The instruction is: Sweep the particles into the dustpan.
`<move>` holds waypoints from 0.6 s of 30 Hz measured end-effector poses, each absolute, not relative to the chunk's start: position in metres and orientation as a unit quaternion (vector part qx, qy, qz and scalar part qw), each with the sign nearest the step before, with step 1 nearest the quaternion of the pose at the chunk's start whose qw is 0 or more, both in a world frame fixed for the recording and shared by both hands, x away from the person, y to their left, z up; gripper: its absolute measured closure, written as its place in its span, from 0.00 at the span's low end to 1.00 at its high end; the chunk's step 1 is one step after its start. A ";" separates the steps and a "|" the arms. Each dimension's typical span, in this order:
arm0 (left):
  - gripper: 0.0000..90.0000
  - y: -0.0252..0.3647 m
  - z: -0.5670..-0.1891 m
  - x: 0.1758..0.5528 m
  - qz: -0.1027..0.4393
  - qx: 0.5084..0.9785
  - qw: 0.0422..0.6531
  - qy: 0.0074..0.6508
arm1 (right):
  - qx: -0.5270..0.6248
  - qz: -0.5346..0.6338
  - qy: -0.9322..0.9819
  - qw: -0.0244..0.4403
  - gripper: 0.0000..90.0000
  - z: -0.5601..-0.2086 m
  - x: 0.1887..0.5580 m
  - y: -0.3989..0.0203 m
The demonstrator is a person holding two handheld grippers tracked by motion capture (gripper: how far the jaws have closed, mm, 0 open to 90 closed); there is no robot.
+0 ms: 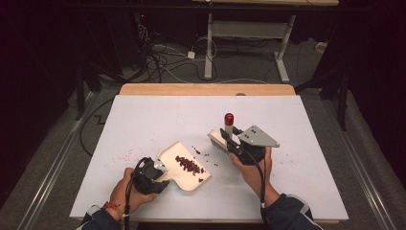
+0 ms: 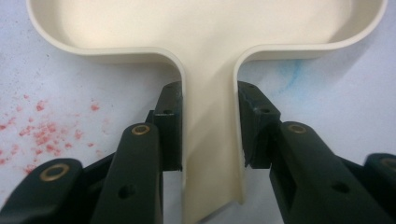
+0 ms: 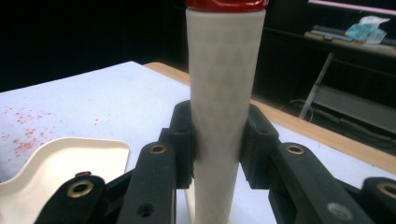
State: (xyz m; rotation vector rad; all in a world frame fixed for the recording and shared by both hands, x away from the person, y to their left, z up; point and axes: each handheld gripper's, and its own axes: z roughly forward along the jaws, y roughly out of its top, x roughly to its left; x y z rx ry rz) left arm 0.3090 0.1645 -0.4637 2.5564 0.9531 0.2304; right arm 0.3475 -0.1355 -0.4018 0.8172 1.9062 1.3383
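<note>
Two smooth cream plastics: flat-handled dustpan (image 2: 210, 93), cylindrical, perhaps faintly patterned brush handle (image 3: 224, 93).

Probably a lab: a white-topped table (image 1: 143, 115) in a dark room, tangled floor cables (image 1: 163, 57), a metal-legged desk (image 1: 249, 33).

Cream dustpan (image 1: 184, 165) flat on the tabletop (image 1: 143, 115), dark red bits (image 1: 190, 165) heaped inside, cream red-capped brush (image 1: 225, 134) just right of the dustpan, handle upright
</note>
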 end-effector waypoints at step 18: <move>0.71 0.164 -0.464 0.310 0.082 0.914 0.203 0.342 | 0.260 0.542 0.739 0.303 0.78 -0.410 0.325 -0.079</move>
